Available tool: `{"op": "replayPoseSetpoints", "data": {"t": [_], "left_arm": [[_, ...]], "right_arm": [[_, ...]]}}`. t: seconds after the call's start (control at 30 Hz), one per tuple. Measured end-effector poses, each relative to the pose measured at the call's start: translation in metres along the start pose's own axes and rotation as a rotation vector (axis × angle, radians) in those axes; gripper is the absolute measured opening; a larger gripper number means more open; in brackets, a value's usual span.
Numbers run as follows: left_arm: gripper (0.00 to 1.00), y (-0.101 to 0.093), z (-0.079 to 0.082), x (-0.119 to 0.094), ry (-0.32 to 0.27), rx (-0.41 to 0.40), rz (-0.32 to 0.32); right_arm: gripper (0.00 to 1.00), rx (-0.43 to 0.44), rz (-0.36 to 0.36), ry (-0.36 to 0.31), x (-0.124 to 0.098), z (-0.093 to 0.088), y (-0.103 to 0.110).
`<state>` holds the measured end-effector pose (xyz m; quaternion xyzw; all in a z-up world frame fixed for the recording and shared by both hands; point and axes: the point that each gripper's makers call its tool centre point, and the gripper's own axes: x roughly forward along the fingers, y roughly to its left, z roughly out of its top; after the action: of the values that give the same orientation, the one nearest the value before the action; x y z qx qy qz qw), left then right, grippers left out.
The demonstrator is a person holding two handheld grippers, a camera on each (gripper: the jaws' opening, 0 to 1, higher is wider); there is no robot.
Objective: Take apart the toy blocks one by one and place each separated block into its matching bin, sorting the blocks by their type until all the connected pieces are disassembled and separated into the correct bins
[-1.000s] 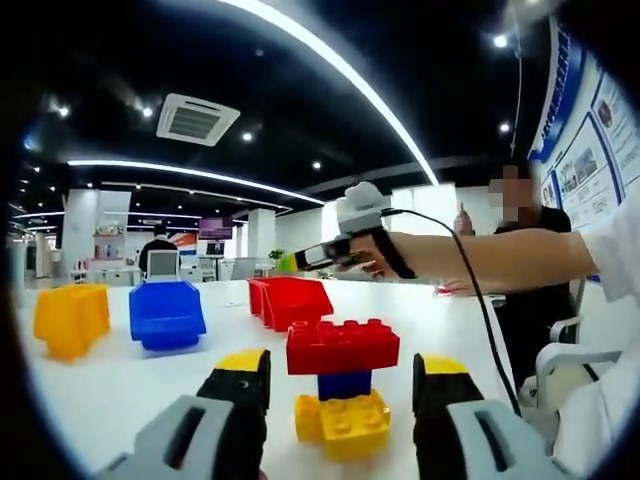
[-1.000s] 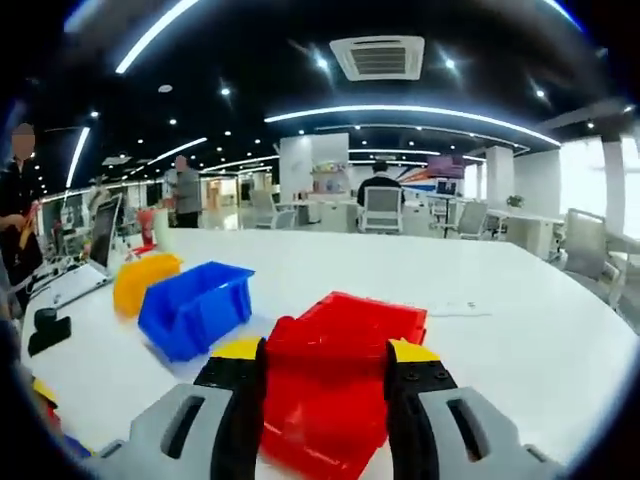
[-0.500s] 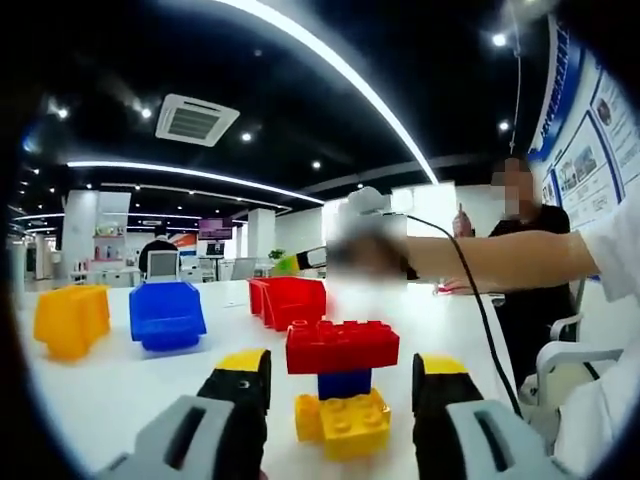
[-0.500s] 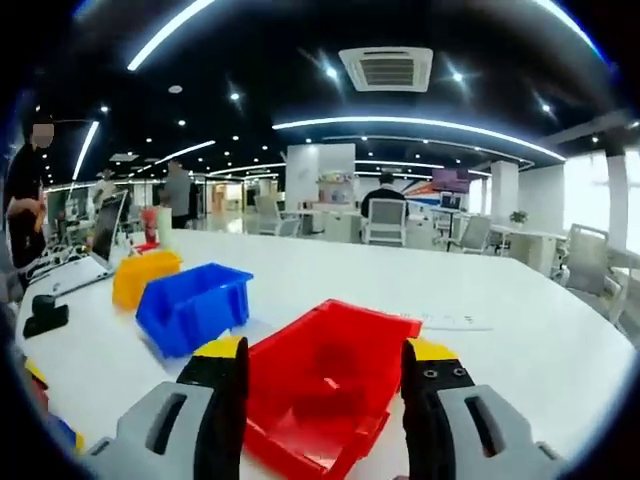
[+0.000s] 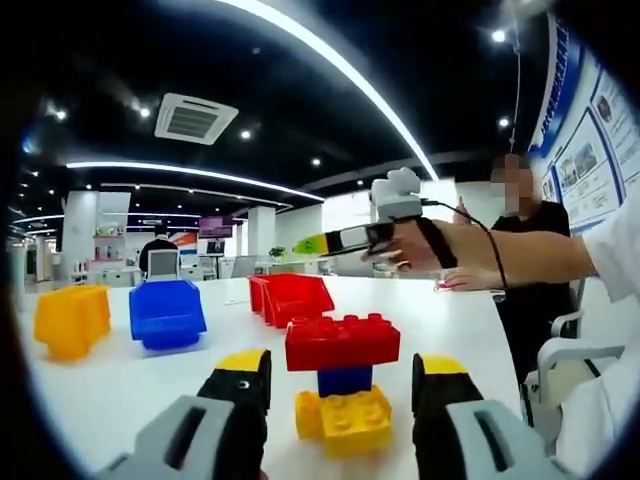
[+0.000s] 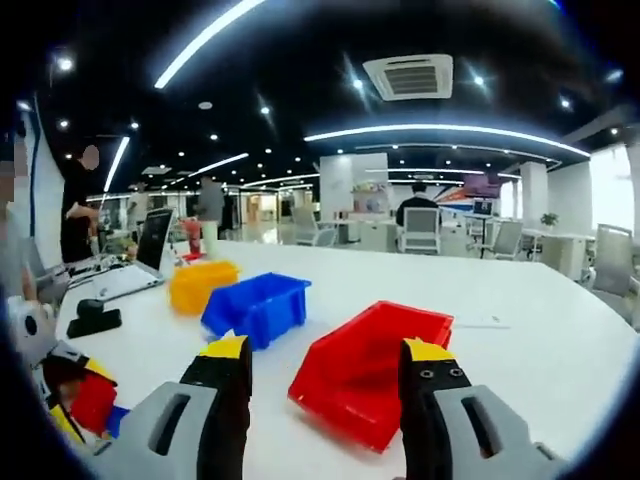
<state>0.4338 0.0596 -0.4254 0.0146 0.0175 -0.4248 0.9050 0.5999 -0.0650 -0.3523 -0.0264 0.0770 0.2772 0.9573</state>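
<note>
Your left gripper [image 5: 340, 400], jaws apart, brackets the stack of plastic studded blocks [image 5: 342, 385], red over blue over yellow, standing on the white table [image 5: 120, 390], ready to steady it. Your right gripper [image 6: 325, 400], jaws apart and empty, now sits higher and farther back above the red plastic bin [image 6: 375, 370]; the blue bin [image 6: 255, 305] and yellow bin [image 6: 200, 283] lie beyond.

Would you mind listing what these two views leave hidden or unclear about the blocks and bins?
- Left gripper view: the blue block is mostly covered by the red block above it; its studs and length are hidden.
- Left gripper view: the red bin and blue bin insides are hidden by their walls.
- Right gripper view: the block stack at the left edge is partly cut off.
- Right gripper view: the yellow bin contents are too small to tell.
</note>
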Motion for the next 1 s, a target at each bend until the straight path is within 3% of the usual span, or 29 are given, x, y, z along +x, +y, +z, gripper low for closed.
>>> {"op": "replayPoseSetpoints", "data": {"t": [0.43, 0.67, 0.9, 1.0], "left_arm": [[0.57, 0.000, -0.004, 0.001, 0.016, 0.009, 0.006], [0.57, 0.001, -0.004, 0.002, 0.020, 0.008, 0.004], [0.56, 0.001, -0.005, 0.003, 0.030, 0.015, -0.003], [0.56, 0.001, -0.005, 0.004, 0.030, 0.016, -0.003]], "right_arm": [[0.59, 0.010, 0.193, -0.022, -0.061, -0.008, 0.077], [0.59, 0.017, 0.294, -0.014, -0.086, -0.026, 0.119], [0.58, -0.019, 0.350, -0.005, -0.095, -0.040, 0.146], [0.56, -0.099, 0.366, -0.006, -0.092, -0.045, 0.158]]}}
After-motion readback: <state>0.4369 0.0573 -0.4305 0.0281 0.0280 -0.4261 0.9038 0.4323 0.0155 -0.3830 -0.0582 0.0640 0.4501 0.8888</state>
